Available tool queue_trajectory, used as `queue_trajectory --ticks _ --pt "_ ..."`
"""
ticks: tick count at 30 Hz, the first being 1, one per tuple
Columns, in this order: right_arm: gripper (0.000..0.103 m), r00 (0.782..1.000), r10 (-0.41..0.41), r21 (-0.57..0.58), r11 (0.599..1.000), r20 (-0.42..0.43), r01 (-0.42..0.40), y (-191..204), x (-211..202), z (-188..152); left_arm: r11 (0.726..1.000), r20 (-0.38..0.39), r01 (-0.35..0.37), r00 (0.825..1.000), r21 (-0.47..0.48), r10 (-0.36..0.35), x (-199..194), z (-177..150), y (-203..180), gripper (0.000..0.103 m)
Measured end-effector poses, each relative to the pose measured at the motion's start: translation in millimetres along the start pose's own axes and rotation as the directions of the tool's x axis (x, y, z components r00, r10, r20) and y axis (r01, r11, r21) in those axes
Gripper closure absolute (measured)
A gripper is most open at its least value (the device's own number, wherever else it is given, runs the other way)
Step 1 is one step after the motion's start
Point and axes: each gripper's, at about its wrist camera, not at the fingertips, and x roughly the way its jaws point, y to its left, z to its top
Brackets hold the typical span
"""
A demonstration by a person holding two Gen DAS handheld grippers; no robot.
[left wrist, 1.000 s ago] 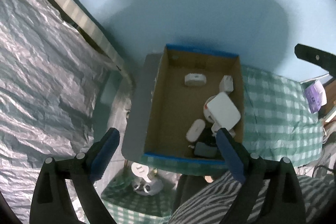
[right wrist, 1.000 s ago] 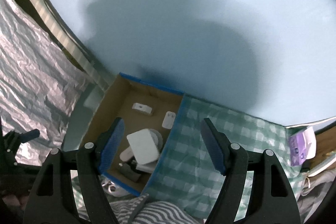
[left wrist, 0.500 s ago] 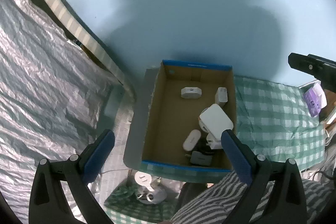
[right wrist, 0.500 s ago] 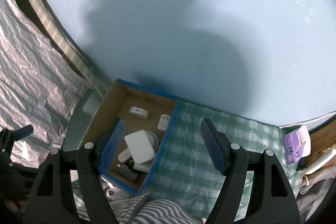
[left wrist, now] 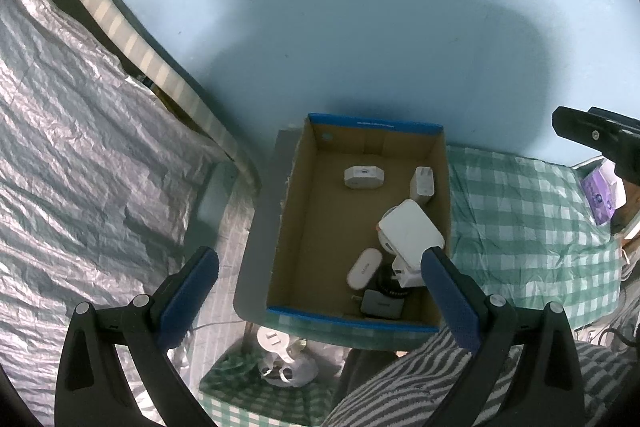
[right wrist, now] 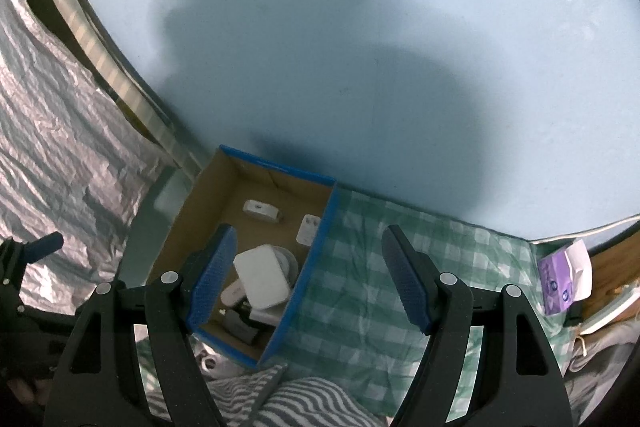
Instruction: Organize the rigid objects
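Left wrist view is showing the left hand-held gripper (left wrist: 318, 273) hanging spread wide above the cardboard box (left wrist: 308, 227), gripping nothing. The right hand-held gripper (right wrist: 306, 273) is likewise gaping, straddling the box's blue right rim beside bare checked cloth (right wrist: 460, 267).

blue-rimmed brown box (left wrist: 308, 219), green-checked cloth (left wrist: 520, 211), white adapters (left wrist: 410, 231).

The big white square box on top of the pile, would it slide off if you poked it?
Probably, yes. The big white square box sits tilted on smaller gadgets inside the cardboard box, not flat on the bottom, so a poke might tip it. Its smooth, rounded shell looks stiff and maybe slippery. It will not roll; its sides are flat.
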Motion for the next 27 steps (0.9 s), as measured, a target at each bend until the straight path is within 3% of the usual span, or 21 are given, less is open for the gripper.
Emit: queue_trajectory --ticks 27 --pt "0.029 1.0 0.006 0.006 1.0 -0.018 -0.006 -0.2 3.5 -6.0 1.0 -0.01 -0.015 1.0 0.027 0.016 1.5 -1.2 -3.1 0.001"
